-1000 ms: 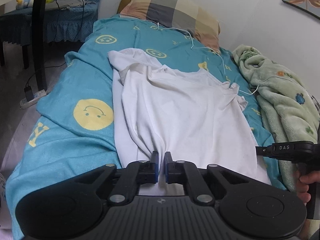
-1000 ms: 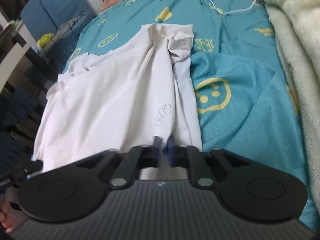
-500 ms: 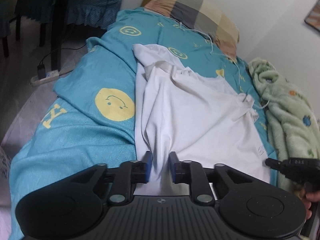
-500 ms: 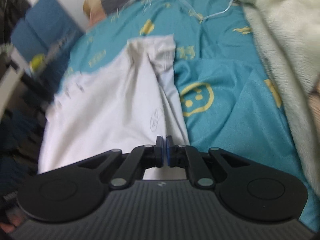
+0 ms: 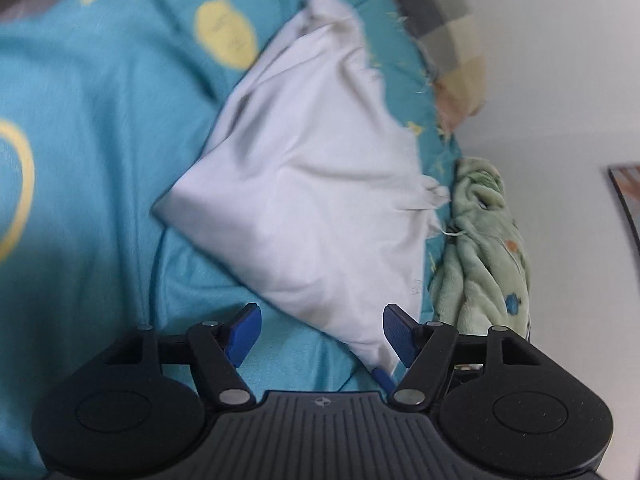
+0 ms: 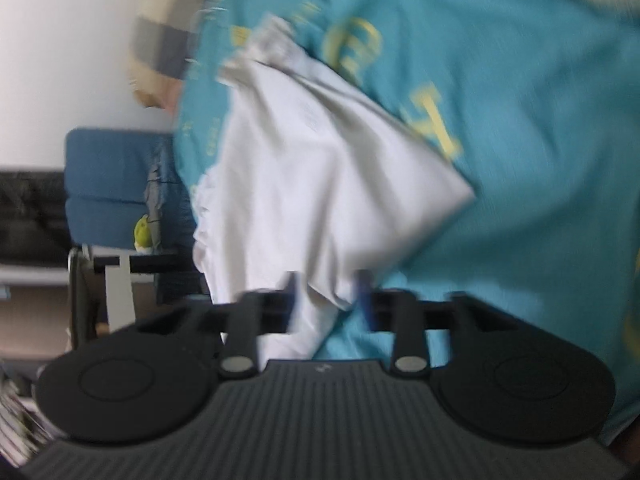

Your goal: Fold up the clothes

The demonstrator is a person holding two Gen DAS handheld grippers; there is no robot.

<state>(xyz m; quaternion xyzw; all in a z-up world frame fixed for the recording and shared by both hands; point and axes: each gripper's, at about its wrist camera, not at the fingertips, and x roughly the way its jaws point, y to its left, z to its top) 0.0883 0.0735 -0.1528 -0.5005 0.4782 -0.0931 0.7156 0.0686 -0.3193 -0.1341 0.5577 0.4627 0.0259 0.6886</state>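
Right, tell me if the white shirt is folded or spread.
Folded: the white shirt lies doubled on the bedsheet, one crisp folded corner showing.

Both claws opening, left claw [image 5: 322,334], right claw [image 6: 326,298], shirt [image 5: 312,184] apparently released

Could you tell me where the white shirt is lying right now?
In both wrist views the white shirt lies on the teal bedsheet, just ahead of the opening jaws, below the checked pillow.

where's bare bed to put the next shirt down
Bare sheet lies left of the white shirt in the left wrist view, out to the bed's edge. The other side is crowded: the green blanket butts against the shirt, with the pillow at the head.
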